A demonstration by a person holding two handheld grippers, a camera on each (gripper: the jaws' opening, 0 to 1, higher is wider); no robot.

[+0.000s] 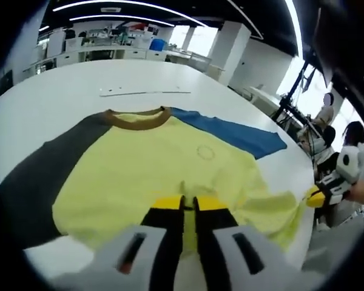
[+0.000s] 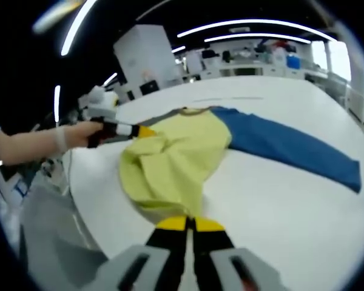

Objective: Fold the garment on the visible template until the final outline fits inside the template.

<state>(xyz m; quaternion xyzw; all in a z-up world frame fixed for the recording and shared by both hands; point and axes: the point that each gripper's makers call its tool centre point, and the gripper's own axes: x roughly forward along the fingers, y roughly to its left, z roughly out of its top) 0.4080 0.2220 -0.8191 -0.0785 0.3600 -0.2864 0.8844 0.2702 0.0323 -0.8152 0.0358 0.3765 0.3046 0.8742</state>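
Observation:
A yellow shirt (image 1: 164, 163) with a brown collar (image 1: 136, 119), a dark grey sleeve (image 1: 42, 176) and a blue sleeve (image 1: 236, 133) lies on the white table (image 1: 60, 97). My left gripper (image 1: 188, 204) is shut on the shirt's near hem. The right gripper (image 1: 318, 195) comes in from the right, at the hem's rumpled right corner. In the right gripper view the shirt (image 2: 176, 157) is bunched up, its blue sleeve (image 2: 291, 148) spread flat. My right gripper (image 2: 190, 225) is shut on its near edge. A hand holds the left gripper (image 2: 139, 130) at the shirt's far left edge.
A thin strip (image 1: 145, 93) lies on the table beyond the collar. The table's edge (image 2: 91, 206) runs close to the shirt on the left of the right gripper view. People sit at the right (image 1: 327, 133). Benches and shelves (image 1: 109, 45) stand at the back.

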